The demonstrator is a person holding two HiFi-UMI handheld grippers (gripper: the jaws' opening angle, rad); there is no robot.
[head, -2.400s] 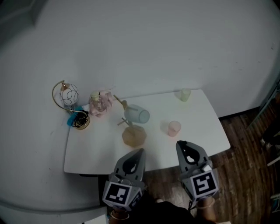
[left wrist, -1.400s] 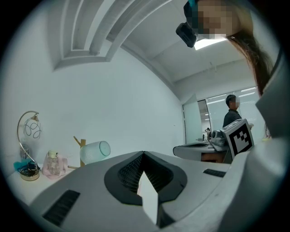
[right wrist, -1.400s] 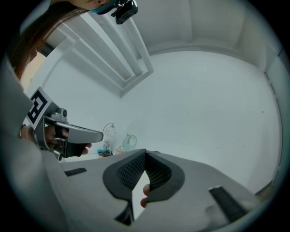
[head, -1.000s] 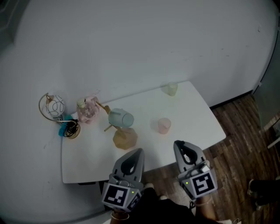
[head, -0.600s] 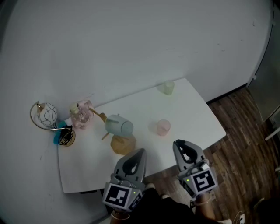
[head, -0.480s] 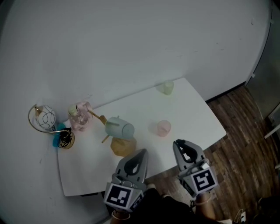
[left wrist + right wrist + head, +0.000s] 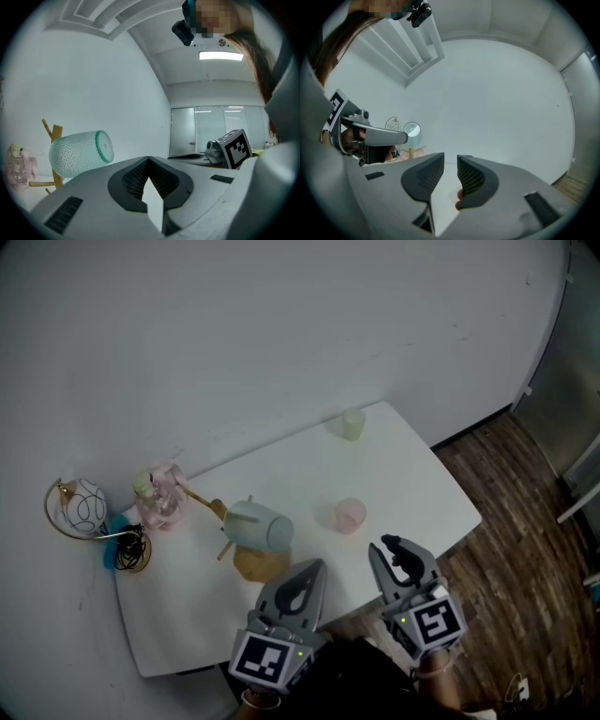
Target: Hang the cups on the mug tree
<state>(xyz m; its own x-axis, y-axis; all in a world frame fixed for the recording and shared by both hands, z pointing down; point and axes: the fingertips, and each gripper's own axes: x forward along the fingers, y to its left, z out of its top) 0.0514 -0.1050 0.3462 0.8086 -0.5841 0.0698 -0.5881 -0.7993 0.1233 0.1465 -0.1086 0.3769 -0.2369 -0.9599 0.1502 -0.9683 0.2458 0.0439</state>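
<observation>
Left gripper [image 7: 149, 159]: closed fully, holding nothing. Right gripper [image 7: 450, 161]: just opened a little, nothing between. Already on mug tree [image 7: 260, 564]: 1 green cup [image 7: 255, 525]. Standing on tabletop [image 7: 417, 486]: 1 pink cup [image 7: 350, 515], 1 pale cup [image 7: 352, 424] behind.

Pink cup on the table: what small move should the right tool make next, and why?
Probably ease the right tool forward to the pink cup, opening it wider. That cup stands free on the table just ahead of this tool, whose jaws have just been opening and are only slightly apart, with nothing between them. The teal cup already hangs on the mug tree.
</observation>
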